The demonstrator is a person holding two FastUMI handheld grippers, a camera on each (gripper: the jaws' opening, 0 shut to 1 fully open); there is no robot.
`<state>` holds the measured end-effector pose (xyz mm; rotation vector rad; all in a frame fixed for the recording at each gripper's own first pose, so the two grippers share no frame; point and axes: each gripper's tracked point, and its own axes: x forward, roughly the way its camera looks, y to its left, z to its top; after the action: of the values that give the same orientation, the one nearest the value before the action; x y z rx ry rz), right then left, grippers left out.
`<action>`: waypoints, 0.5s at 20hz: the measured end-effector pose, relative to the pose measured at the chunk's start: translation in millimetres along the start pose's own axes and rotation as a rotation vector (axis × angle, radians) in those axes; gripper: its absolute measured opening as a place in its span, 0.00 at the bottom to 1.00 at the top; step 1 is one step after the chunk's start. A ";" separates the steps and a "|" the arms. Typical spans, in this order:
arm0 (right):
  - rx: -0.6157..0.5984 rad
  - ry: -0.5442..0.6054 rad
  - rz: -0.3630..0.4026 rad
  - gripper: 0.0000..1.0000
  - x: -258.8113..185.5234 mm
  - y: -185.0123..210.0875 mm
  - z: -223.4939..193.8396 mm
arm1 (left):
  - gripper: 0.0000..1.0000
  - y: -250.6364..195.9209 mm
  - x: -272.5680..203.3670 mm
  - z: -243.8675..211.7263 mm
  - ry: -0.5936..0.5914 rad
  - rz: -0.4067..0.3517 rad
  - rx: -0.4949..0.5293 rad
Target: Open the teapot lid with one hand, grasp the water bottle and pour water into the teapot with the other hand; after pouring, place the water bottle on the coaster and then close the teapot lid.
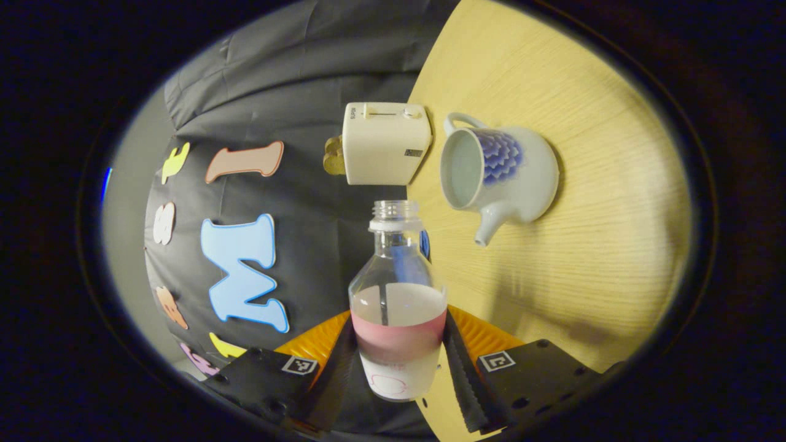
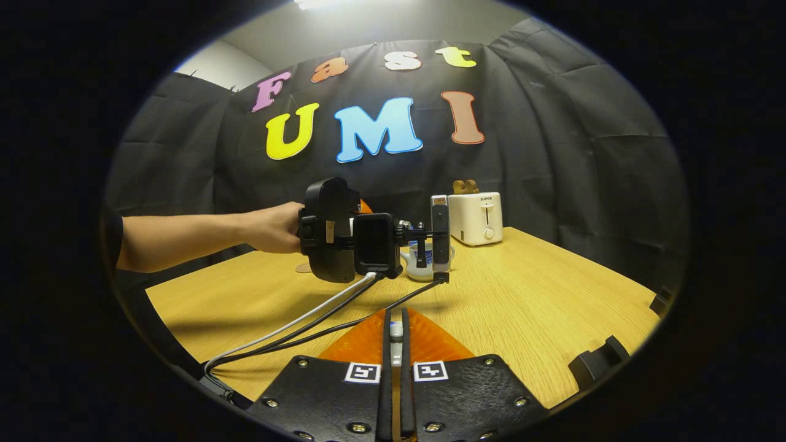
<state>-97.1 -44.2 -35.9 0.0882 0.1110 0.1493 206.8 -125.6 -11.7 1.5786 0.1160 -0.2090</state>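
My left gripper (image 1: 399, 320) is shut on a clear uncapped water bottle (image 1: 398, 270) with a pink band, gripping its lower body. This view is rolled sideways. The white teapot (image 1: 500, 175) with a blue pattern stands lidless on the wooden table (image 1: 589, 258), its mouth just right of the bottle's neck and apart from it. In the right gripper view a hand holds the left gripper (image 2: 344, 230) above the table, in front of the teapot (image 2: 424, 267). A round coaster (image 2: 304, 267) lies behind the hand. My right gripper (image 2: 396, 322) is shut on a thin pale piece that looks like the teapot lid (image 2: 396, 332).
A white toaster (image 2: 476, 218) stands at the table's back by the cloth wall, close to the teapot. Cables (image 2: 307, 325) trail from the left gripper across the table towards me. Small black clips (image 2: 599, 362) sit on the table's right edge.
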 end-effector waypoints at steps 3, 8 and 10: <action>0.008 -0.002 0.000 0.05 0.7 -1.9 1.3 | 0.87 1.6 0.5 2.3 0.003 -0.016 0.071; 0.011 -0.006 -0.006 0.05 -1.0 -5.9 2.1 | 0.87 9.1 -2.3 3.7 0.018 -0.036 0.170; 0.018 -0.004 -0.009 0.05 -0.6 -7.8 1.1 | 0.87 11.4 -2.9 4.6 0.023 -0.057 0.224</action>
<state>-96.4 -52.0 -35.5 0.1058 0.1090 0.1394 206.0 -130.2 0.0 1.8023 0.1599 -0.2551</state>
